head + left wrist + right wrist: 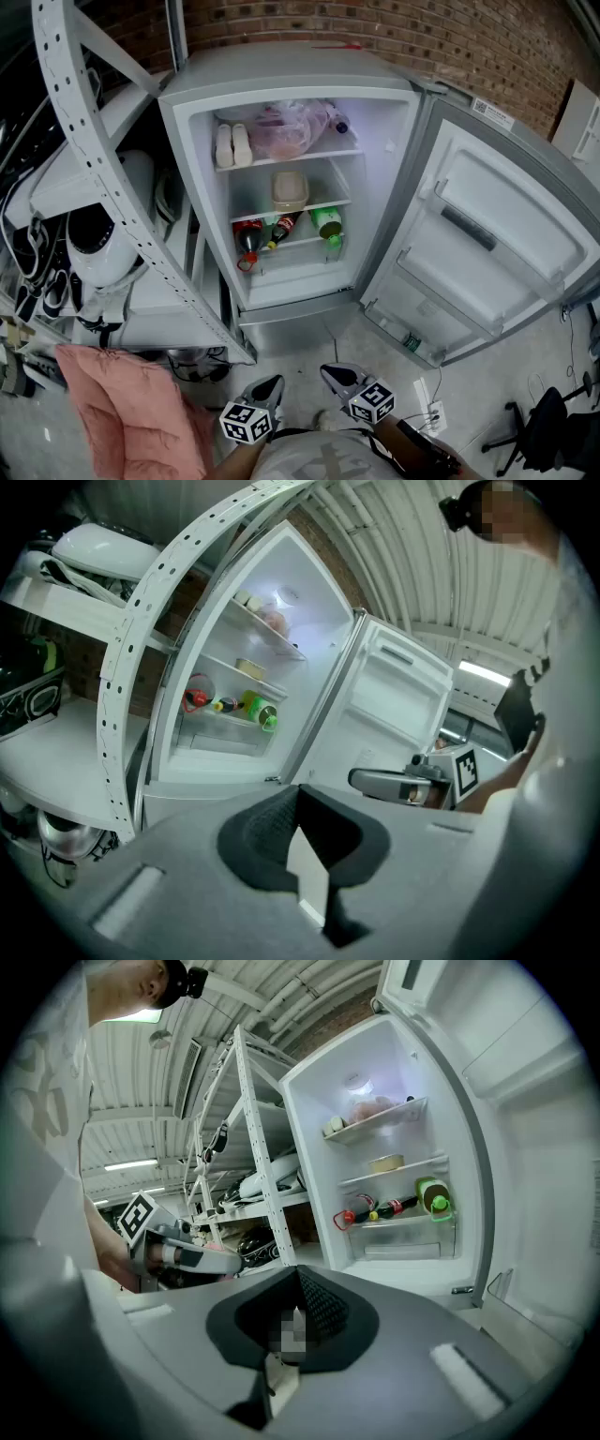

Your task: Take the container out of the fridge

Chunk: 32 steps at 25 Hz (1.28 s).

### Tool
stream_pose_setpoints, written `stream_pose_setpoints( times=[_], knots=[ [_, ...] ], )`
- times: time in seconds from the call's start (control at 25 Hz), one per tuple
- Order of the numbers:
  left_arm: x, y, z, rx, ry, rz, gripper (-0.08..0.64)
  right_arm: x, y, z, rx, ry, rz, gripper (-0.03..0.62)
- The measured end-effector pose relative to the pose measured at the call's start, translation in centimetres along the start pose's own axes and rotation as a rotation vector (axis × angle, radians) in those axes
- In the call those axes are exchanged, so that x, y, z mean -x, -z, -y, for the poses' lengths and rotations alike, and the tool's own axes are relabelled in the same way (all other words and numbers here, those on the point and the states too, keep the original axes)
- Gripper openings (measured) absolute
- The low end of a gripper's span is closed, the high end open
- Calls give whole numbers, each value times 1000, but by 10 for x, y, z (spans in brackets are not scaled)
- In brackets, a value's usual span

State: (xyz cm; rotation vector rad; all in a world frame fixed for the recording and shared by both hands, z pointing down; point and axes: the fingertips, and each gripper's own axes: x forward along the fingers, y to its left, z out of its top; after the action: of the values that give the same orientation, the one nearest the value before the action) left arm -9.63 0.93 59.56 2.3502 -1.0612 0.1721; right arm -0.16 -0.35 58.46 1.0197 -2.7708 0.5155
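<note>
The small fridge (281,70) stands open, its door (506,234) swung to the right. A beige lidded container (290,190) sits on the middle shelf, also seen as a container (249,667) in the left gripper view and a container (385,1162) in the right gripper view. My left gripper (269,388) and right gripper (336,376) are low in the head view, close to my body and well short of the fridge. Both are shut with nothing in them. In their own views the left gripper (298,803) and right gripper (298,1290) point toward the fridge.
The top shelf carries a pink plastic bag (286,131) and two white bottles (232,145). Bottles (251,234) and a green can (327,222) lie on the lower shelf. A white metal rack (103,187) with appliances stands left of the fridge. A pink cushion (131,403) lies at lower left.
</note>
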Motion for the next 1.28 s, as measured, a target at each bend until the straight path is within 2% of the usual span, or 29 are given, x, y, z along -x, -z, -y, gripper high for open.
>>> stream_pose_setpoints(
  times=[0.44,0.8,1.28],
  knots=[
    [-17,11,36,-18,-45,15,0,32,7,20,17,-42,-10,5],
    [-21,15,46,-12,-85,28,0,38,4,27,51,-68,3,6],
    [-29,16,56,-15,-130,31,0,37,4,38,50,-113,2,6]
  ],
)
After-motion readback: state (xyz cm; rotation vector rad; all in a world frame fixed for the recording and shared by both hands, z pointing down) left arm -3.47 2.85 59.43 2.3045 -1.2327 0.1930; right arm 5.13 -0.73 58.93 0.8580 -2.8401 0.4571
